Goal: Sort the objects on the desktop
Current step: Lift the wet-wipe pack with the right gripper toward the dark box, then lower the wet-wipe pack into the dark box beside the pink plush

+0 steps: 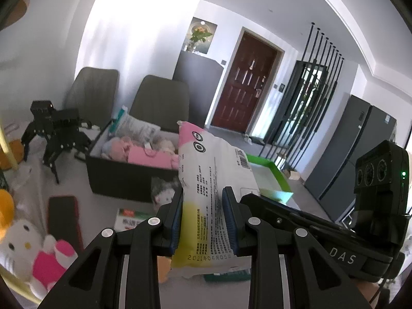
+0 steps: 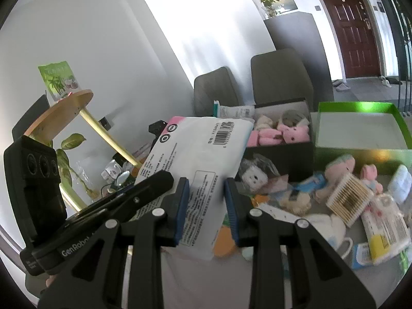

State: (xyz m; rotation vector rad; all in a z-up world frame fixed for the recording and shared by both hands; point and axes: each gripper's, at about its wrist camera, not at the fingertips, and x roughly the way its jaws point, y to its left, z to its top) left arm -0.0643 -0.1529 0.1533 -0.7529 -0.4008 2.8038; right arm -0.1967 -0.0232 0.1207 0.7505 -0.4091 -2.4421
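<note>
Both claws are clenched on one soft white packet with pink and yellow print — the left claw [image 1: 202, 213] pinches its near end at lower centre, the right claw [image 2: 207, 206] its other end. The packet [image 1: 219, 180] hangs above the cluttered desk [image 1: 103, 206], in front of the dark storage box [image 1: 123, 177]. It is limp — uneven pulling could slide it off a pad and drop it among the toys.

White walls [image 1: 144, 51], strong daylight washing the middle stretch. Two grey chairs [image 1: 161, 100] at the far side of the bench. Dark red panelled door [image 1: 244, 87] far right, grey cabinet [image 1: 198, 74] beside it with a plant picture [image 1: 200, 36] above. Black slatted divider [image 1: 316, 82] right; dark fridge [image 1: 352, 154] near right. Round wooden stand [image 2: 61, 110] left.
</note>
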